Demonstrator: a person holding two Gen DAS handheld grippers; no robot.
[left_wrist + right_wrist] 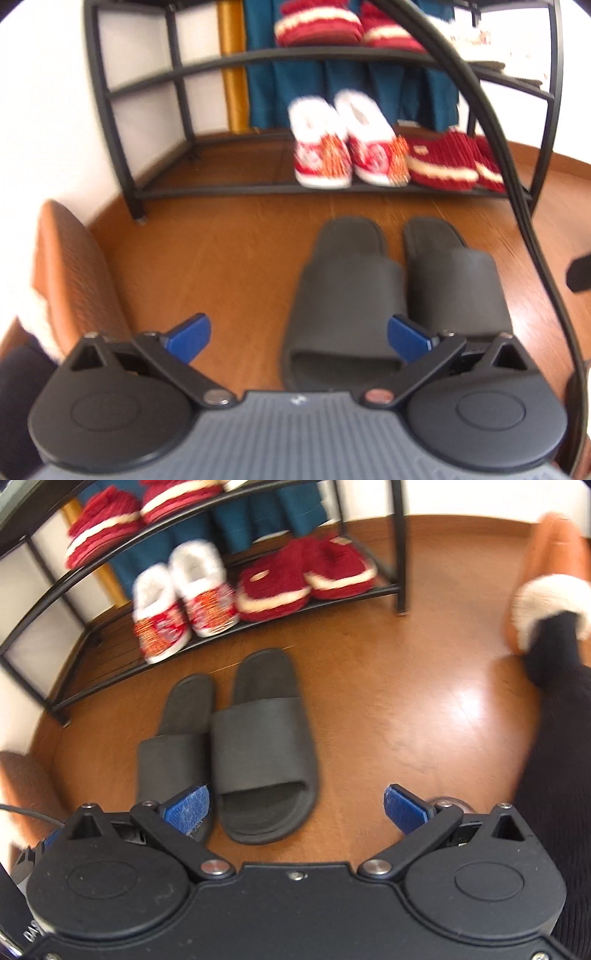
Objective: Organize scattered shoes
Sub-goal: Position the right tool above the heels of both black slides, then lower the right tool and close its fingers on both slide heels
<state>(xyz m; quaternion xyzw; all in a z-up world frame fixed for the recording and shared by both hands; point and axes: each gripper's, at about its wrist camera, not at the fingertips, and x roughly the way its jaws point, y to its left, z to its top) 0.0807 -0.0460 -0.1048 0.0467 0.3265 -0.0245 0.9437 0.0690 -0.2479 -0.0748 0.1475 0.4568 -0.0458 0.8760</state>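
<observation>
Now both our grippers hang wide open and empty: left gripper (299,334), right gripper (297,806). Black slides (236,746) lie paired on the floor (406,720) just before the rack (400,554). Pair looks placed; next we likely need another stray shoe.

A black cable (476,110) hangs before teal curtains (354,88) above the wooden floor (424,709).

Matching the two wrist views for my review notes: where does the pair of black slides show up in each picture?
Left wrist: black slides on the floor, centre-right, side by side, just beyond the open gripper.
Right wrist: black slides on the floor, centre-left, in front of the rack.
Shared landmark: white-furred red slippers on the rack's bottom shelf, right behind the slides.
</observation>
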